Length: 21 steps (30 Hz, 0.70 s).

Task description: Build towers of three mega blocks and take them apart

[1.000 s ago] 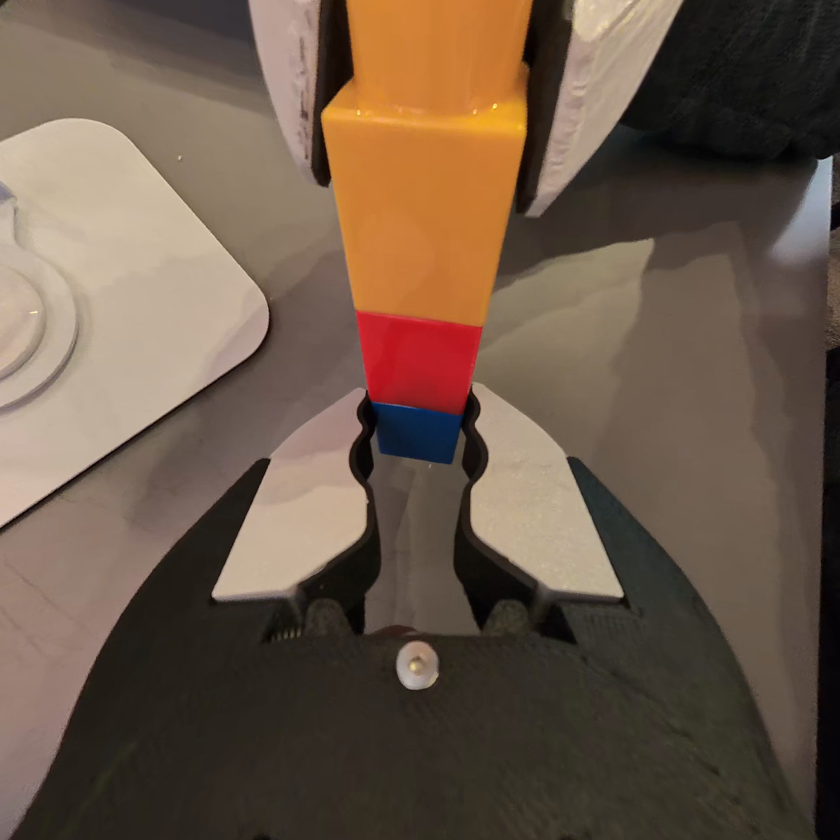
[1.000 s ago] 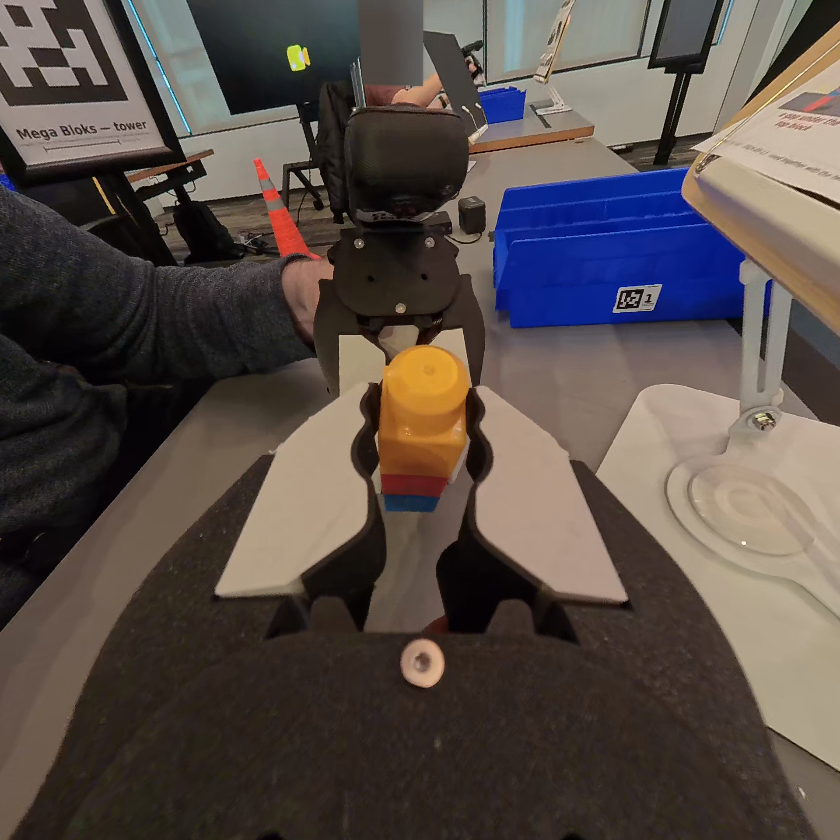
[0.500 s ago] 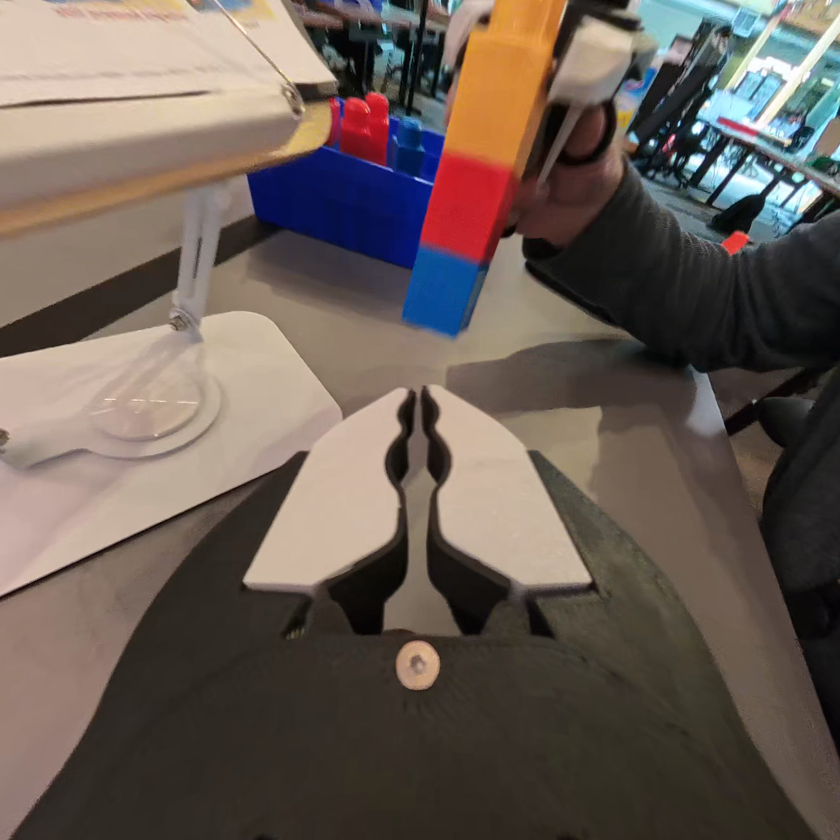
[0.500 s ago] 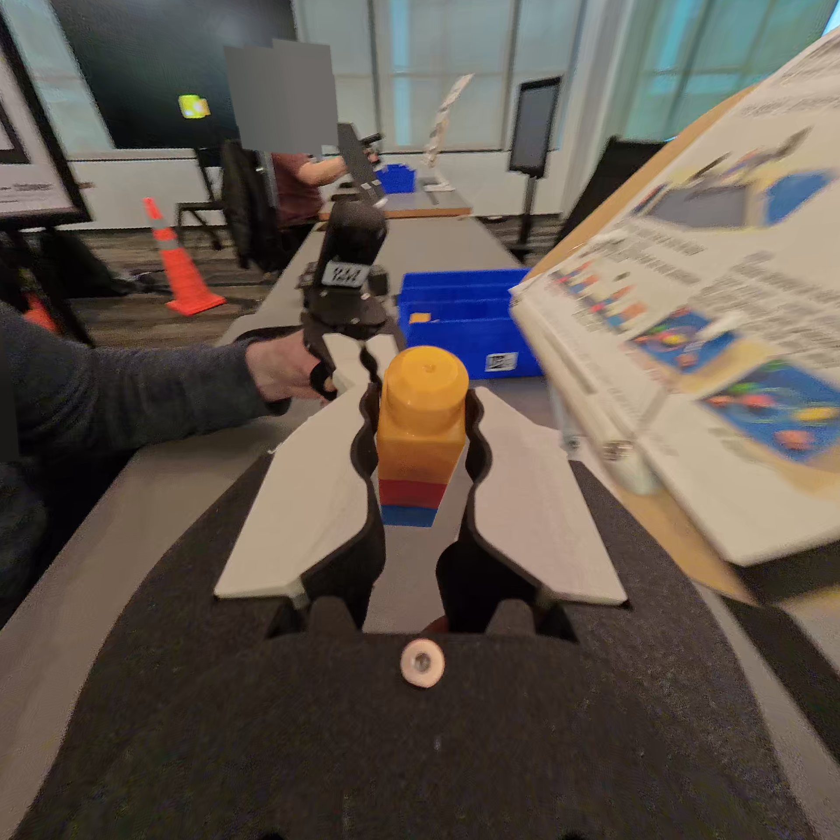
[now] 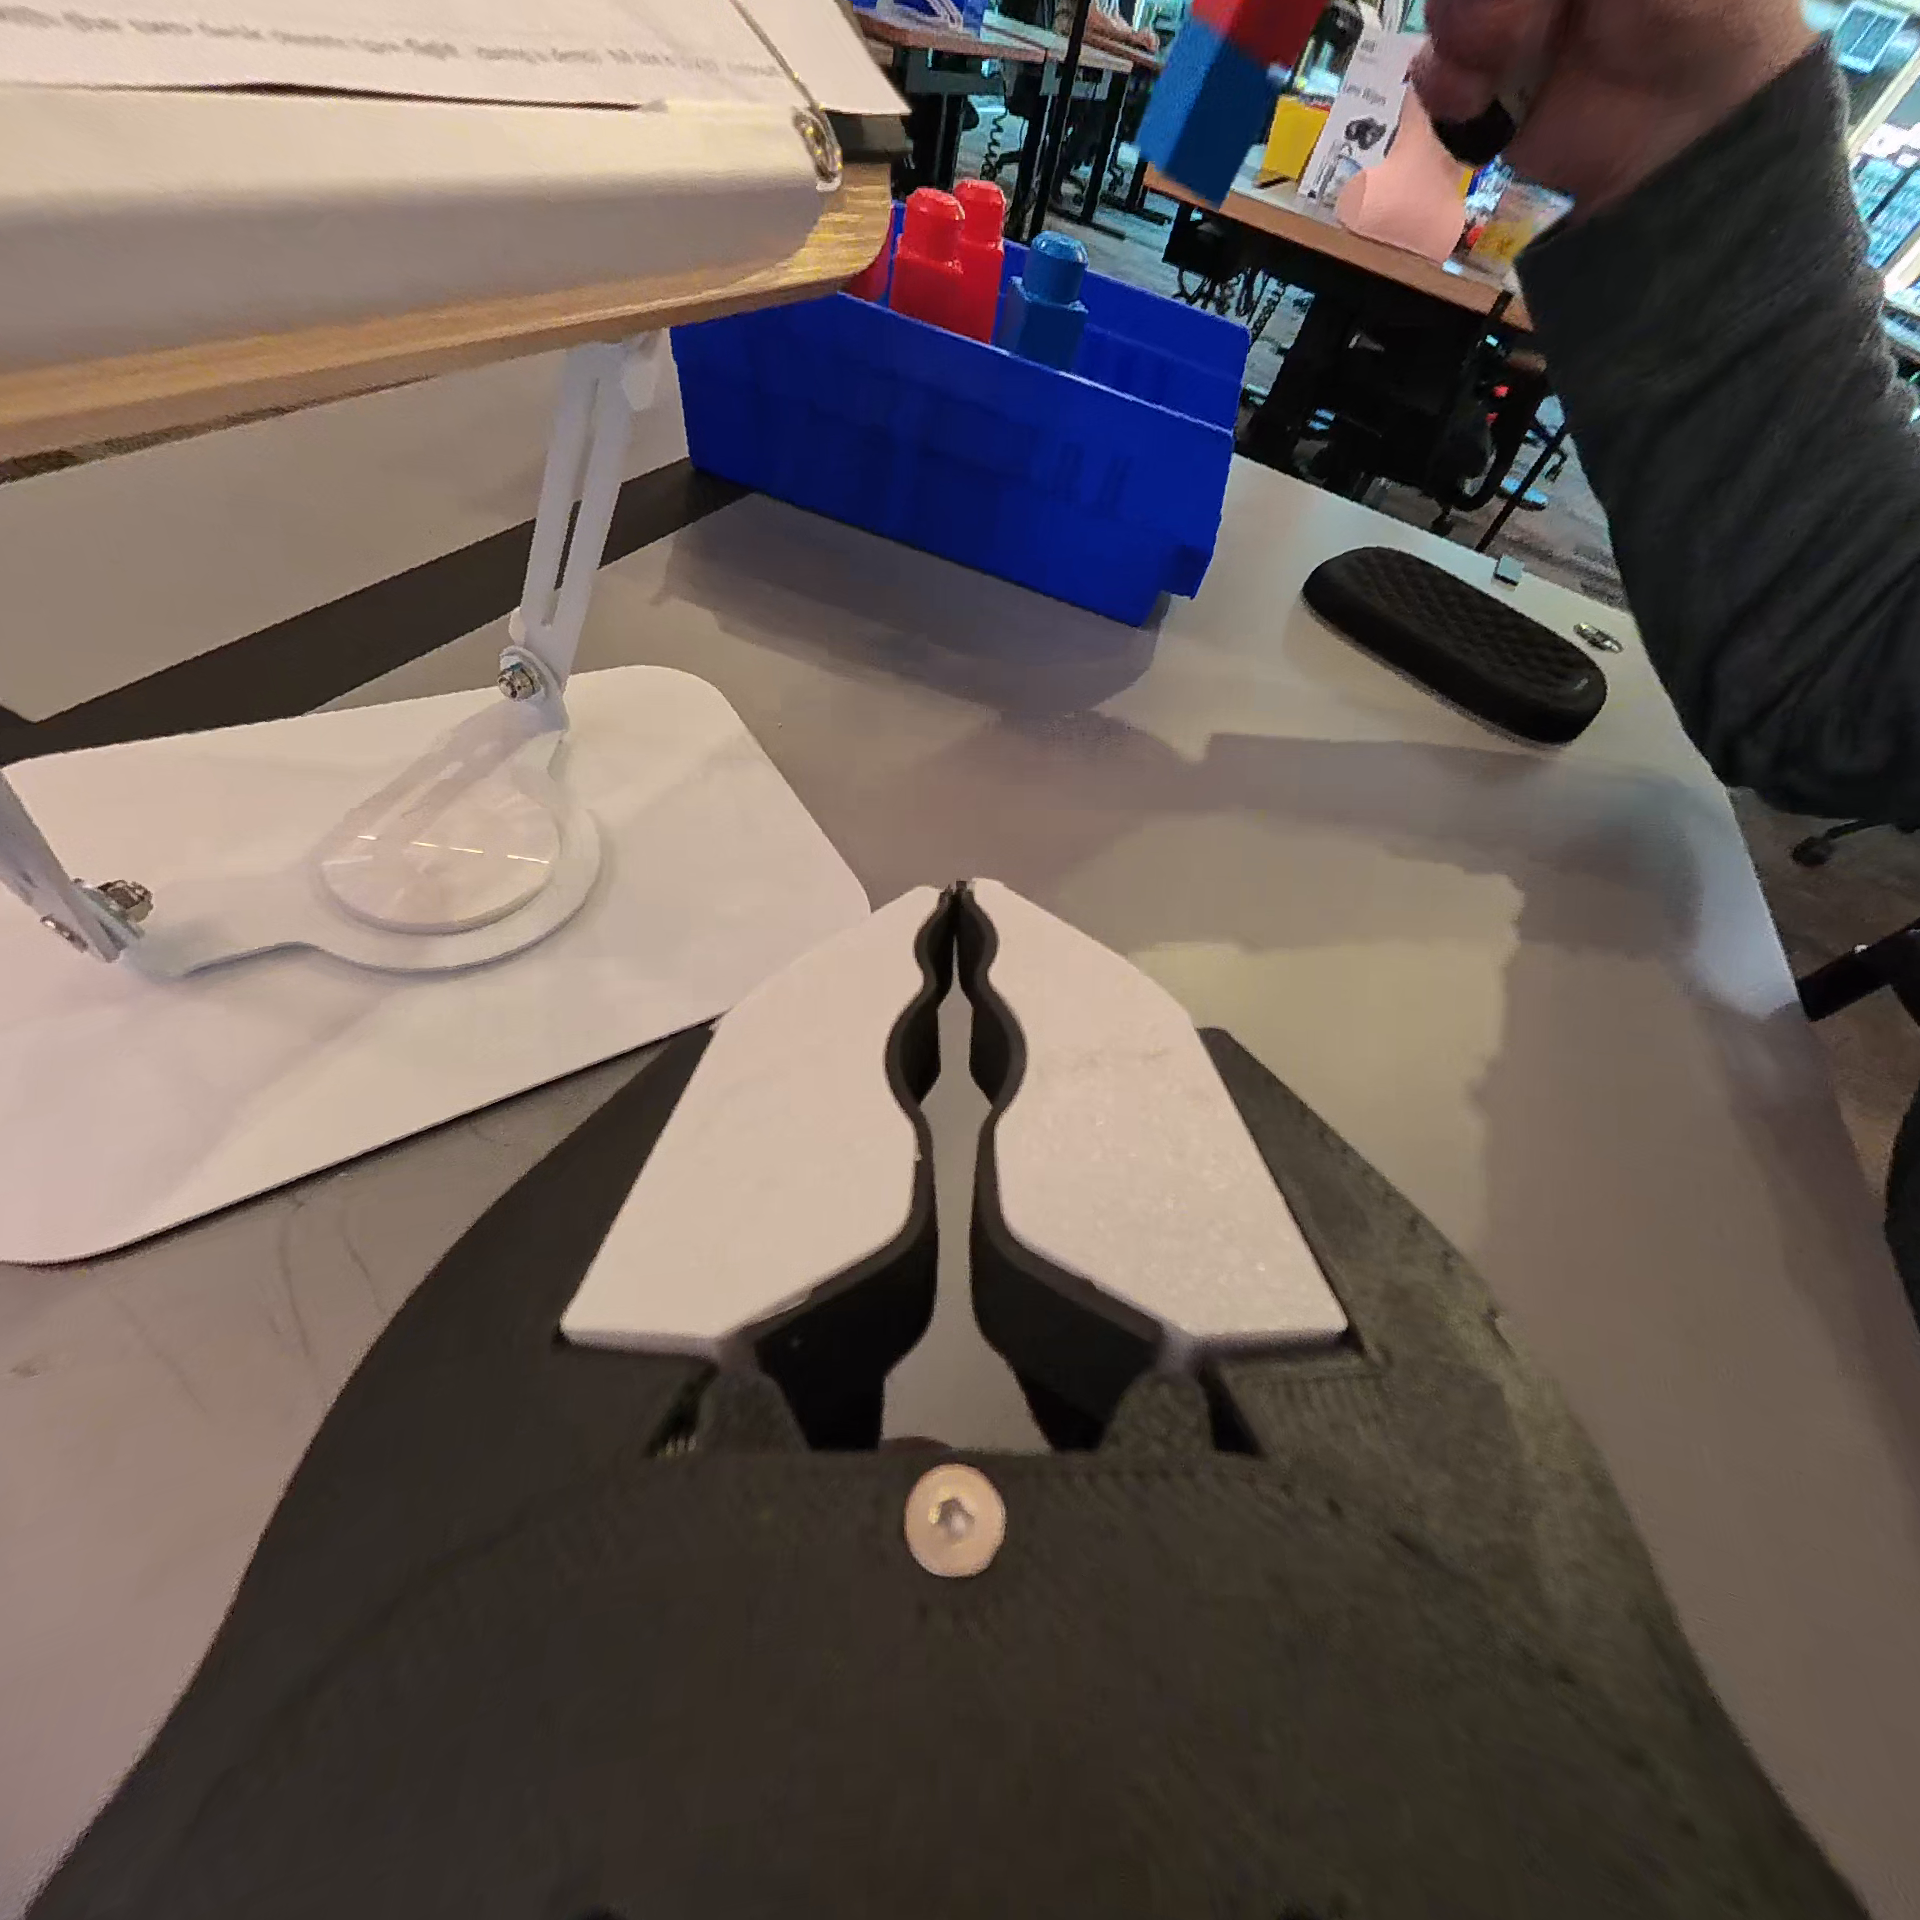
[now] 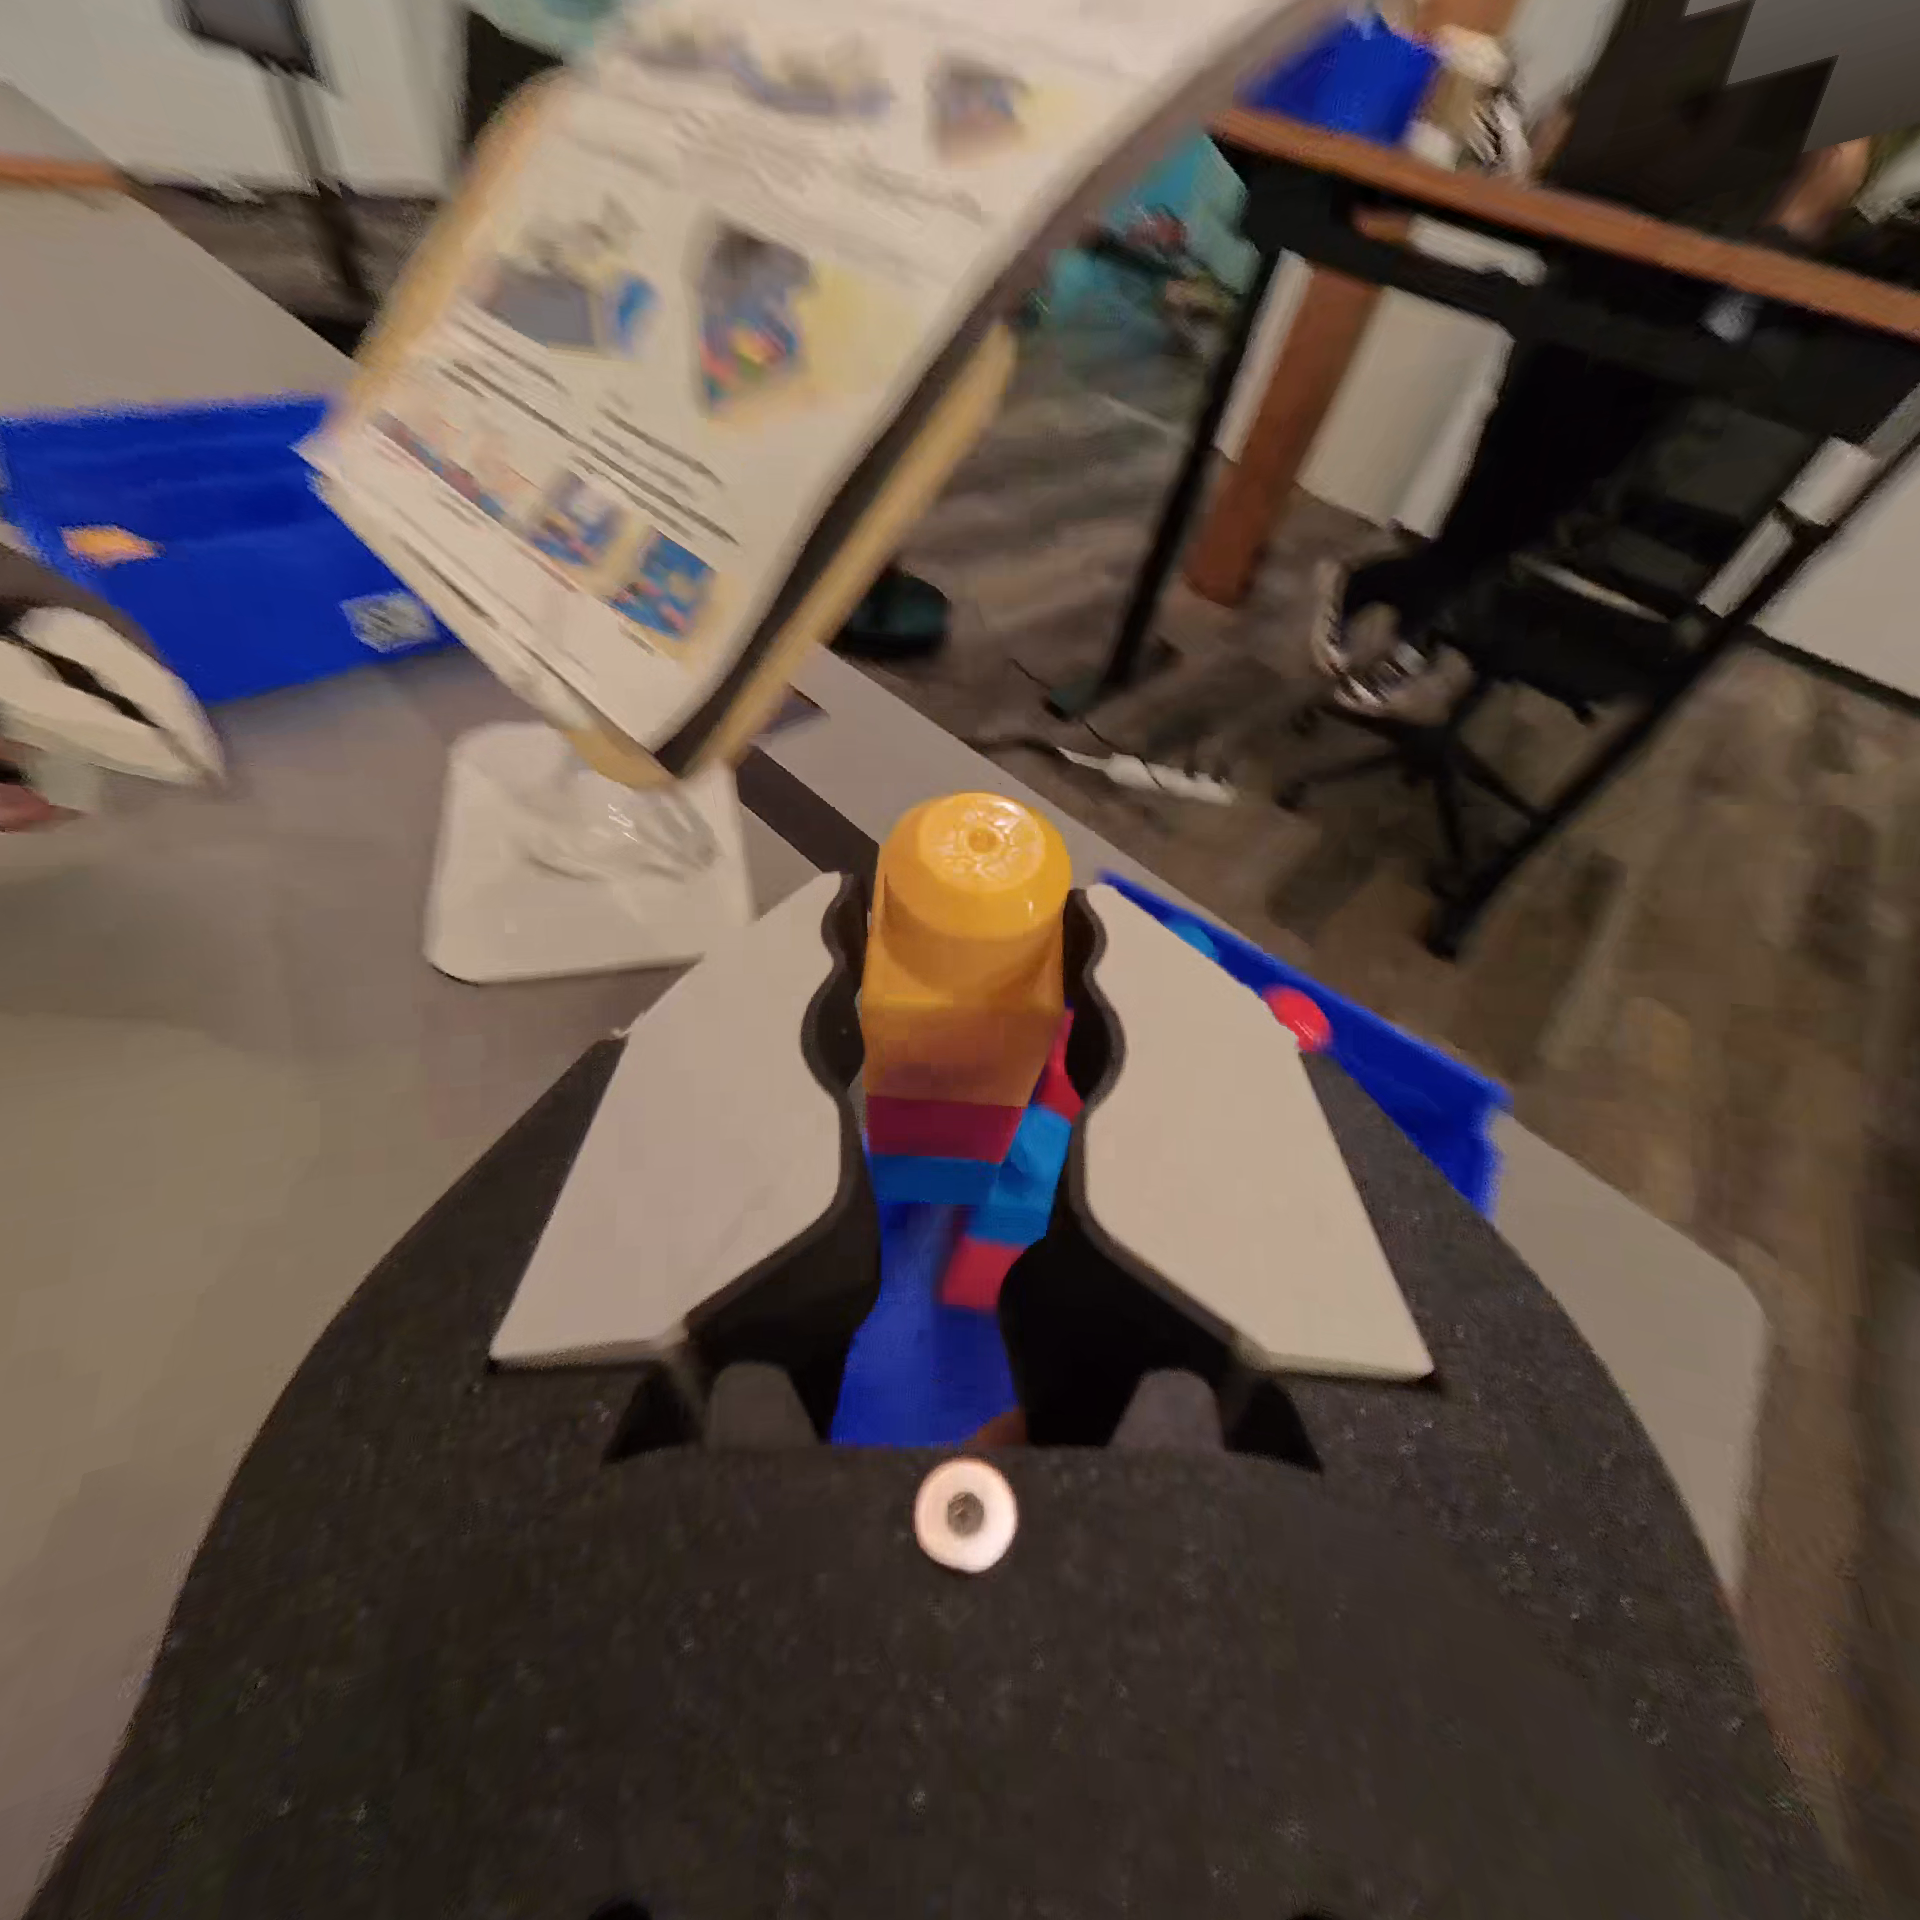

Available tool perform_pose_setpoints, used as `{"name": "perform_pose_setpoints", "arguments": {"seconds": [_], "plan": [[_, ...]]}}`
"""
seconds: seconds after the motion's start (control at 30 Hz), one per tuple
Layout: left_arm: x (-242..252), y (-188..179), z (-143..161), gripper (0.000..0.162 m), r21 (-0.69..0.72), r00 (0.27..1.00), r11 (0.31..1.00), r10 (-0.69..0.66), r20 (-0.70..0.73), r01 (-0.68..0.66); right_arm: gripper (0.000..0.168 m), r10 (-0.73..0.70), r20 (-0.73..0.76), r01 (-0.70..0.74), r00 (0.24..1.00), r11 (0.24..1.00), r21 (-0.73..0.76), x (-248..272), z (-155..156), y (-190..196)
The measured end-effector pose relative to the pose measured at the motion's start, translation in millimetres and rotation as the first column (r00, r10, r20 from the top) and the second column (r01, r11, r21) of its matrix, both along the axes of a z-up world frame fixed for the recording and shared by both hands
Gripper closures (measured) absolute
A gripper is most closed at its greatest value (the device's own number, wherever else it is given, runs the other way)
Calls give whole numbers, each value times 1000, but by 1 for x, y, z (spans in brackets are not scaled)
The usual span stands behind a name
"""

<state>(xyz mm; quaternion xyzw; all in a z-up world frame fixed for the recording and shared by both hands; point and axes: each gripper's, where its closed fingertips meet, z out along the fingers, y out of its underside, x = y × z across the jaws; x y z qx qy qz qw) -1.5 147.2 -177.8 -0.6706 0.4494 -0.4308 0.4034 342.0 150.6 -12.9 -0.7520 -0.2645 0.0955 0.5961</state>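
Left wrist view: left gripper (image 5: 957, 902) closed on nothing, low over the grey surface (image 5: 1351, 831). Blue block (image 5: 1205, 99) at the tower's base hangs high, up and right, over the blue bin (image 5: 966, 468).

Right wrist view: right gripper (image 6: 966, 914) clamps the orange block (image 6: 961, 977); red block (image 6: 935, 1127) and blue block hang beneath, long axis dropping toward another bin (image 6: 1382, 1081). The right gripper is the nearer; the left lies well apart.

Tower (image 6: 961, 1029) in right hand-held gripper (image 6: 961, 914)
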Motion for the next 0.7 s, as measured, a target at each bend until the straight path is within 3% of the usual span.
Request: {"name": "perform_pose_setpoints", "arguments": {"seconds": [0.23, 0.43, 0.7], "plan": [[-7, 10, -3, 162, -44, 999, 999, 24, 45, -22, 132, -240, 16, 240, 971, 965, -109, 66, -58, 16], [-8, 12, -8, 162, -47, 999, 998, 32, 29, -31, 132, -307, 21, 305, 952, 932, -196, 84, -119, 43], [-6, 13, -13, 162, -55, 999, 998, 29, 21, -28, 132, -341, -32, 322, 940, 912, -254, 91, -154, 57]]}}
